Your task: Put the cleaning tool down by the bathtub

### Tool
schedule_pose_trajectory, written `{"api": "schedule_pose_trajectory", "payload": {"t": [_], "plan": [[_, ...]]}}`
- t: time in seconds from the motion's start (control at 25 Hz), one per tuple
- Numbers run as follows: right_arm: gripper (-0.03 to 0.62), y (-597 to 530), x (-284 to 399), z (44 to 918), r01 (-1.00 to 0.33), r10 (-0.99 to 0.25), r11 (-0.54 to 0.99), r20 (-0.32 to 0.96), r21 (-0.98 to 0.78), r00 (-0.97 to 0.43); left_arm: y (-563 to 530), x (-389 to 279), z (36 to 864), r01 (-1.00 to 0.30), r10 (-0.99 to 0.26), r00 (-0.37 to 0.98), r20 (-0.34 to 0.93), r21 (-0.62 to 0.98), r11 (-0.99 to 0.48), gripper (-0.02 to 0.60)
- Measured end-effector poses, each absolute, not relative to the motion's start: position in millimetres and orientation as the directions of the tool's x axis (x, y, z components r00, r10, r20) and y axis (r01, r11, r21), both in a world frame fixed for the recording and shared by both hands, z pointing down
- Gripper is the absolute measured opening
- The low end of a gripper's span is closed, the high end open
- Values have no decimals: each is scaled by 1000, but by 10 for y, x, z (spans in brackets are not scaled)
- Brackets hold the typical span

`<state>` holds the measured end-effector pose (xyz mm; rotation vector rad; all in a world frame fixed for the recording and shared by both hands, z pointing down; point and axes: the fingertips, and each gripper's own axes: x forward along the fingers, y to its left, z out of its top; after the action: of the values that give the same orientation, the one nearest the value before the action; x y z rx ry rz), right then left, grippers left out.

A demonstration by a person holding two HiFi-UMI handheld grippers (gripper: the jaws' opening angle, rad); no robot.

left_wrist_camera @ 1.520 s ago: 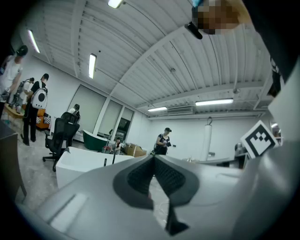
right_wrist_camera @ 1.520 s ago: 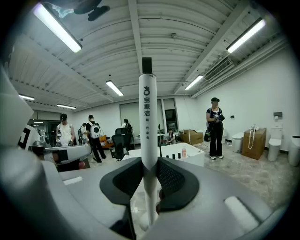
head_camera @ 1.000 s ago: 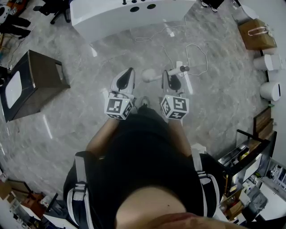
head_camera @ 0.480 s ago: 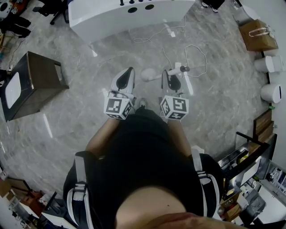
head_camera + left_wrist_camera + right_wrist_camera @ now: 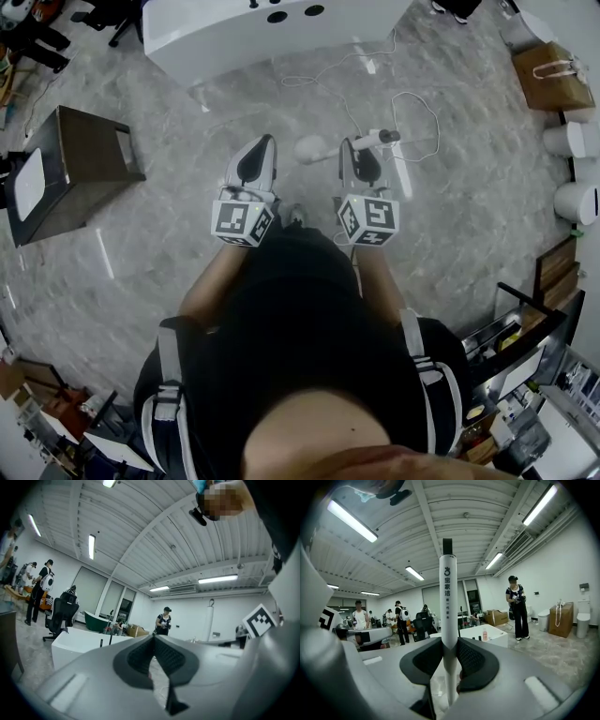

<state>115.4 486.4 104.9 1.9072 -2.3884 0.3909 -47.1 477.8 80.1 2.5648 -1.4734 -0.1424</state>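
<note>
The jaws of the right gripper (image 5: pixel 449 641) are closed on the white tool (image 5: pixel 448 606). Its thin handle passes straight between the two dark pads, and both pads press on it. The handle carries some dark print, and a dark tip is at its far end. The jaws of the left gripper (image 5: pixel 153 637) are together at the tips and hold nothing; through the narrow gap lower down I see only floor.

From above, the person stands on a grey marble floor (image 5: pixel 141 253) and holds both grippers in front of the body. The left gripper (image 5: pixel 261 148) and the right gripper (image 5: pixel 356 152) are near each other, side by side. The tool (image 5: pixel 309 149) lies across the right jaws. Its round white head is toward the left gripper, and its dark end sticks out on the other side. It is carried in the air, not on the floor.

The white bathtub (image 5: pixel 234 37) is in front of the person, well apart from the tool, with bare floor between them. A thin white cable (image 5: pixel 412 103) lies in loops on the floor near the tub. A dark brown box (image 5: pixel 80 169) stands far to the left, and a paper bag (image 5: pixel 551 77) is at the right by the wall. In the gripper views other people stand farther back in the room.
</note>
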Motion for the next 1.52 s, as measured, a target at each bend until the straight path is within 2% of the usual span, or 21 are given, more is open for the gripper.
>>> {"api": "schedule_pose_trajectory", "payload": {"t": [0.68,1.2,1.52], "plan": [[92,4185,1289,1180,-981,-956,143,240,-129,-170,3920,-380,797,-832,-850,527,0,204,-516,11],[92,2815,735,1387,-993,-953,63,290,-95,-88,2392,-1024,930,-796,-811,584,23,210,-568,11],[91,2180,615,1340,-996,-958,-18,288,-82,-6,1639,-1156,953,-755,-774,633,13,232,-613,11]]}}
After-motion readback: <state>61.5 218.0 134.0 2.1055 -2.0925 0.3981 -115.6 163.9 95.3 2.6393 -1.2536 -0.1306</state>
